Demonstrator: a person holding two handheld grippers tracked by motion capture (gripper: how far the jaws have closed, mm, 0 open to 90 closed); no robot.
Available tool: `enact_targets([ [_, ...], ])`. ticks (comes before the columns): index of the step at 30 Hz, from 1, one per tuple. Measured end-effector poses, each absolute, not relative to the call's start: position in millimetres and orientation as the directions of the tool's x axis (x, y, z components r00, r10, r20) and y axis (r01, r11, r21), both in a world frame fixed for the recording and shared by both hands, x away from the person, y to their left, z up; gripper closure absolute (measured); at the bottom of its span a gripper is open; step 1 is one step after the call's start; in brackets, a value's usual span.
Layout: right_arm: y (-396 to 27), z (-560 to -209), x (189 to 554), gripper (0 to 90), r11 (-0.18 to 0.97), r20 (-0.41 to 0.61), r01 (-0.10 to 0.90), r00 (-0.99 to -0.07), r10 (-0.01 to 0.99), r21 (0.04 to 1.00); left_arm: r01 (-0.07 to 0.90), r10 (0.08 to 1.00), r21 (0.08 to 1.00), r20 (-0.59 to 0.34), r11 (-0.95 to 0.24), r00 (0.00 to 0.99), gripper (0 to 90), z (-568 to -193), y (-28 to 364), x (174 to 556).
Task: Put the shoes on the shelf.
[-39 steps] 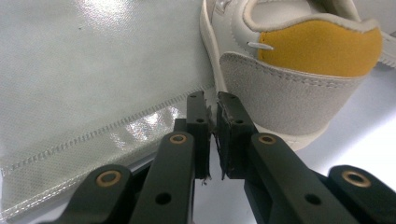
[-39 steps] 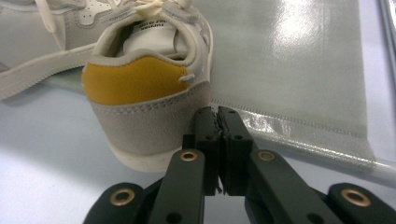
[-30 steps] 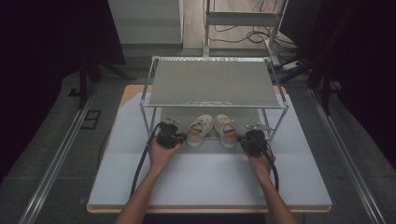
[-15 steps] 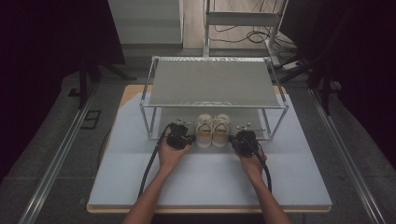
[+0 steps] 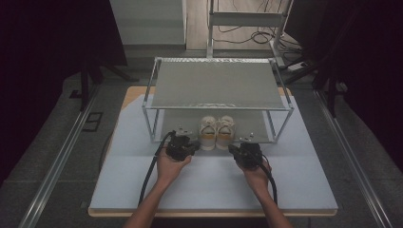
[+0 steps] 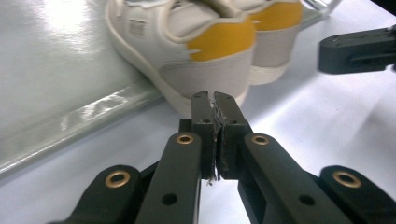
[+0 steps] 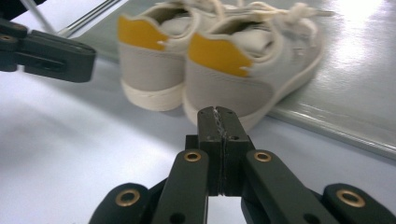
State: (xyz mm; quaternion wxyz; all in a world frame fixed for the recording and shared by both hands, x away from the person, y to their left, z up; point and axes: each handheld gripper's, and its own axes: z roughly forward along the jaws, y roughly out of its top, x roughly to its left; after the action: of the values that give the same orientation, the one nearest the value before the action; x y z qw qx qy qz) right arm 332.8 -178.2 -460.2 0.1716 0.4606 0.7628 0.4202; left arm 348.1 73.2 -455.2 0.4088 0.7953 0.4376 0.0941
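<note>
A pair of shoes (image 5: 216,133) stands heels outward at the front edge of the rack's (image 5: 216,85) lower shelf. The left gripper (image 5: 183,145) and right gripper (image 5: 244,151) sit just before the heels, on either side, each with jaws pressed together and empty.

Two shoes (image 5: 216,132) are sitting side by side on the rack's (image 5: 216,83) lower shelf, between the left tool (image 5: 181,145) and right tool (image 5: 245,153).
</note>
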Motion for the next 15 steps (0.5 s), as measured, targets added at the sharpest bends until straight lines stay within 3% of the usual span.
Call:
enact_targets([
  [15,-165.6,-466.7,342.4,89.3,0.238,0.124,0.568,-0.525,0.842,0.788,0.634,0.775,0.715,-0.209,-0.295,0.597,88.1,-463.6,64.3,360.8],
])
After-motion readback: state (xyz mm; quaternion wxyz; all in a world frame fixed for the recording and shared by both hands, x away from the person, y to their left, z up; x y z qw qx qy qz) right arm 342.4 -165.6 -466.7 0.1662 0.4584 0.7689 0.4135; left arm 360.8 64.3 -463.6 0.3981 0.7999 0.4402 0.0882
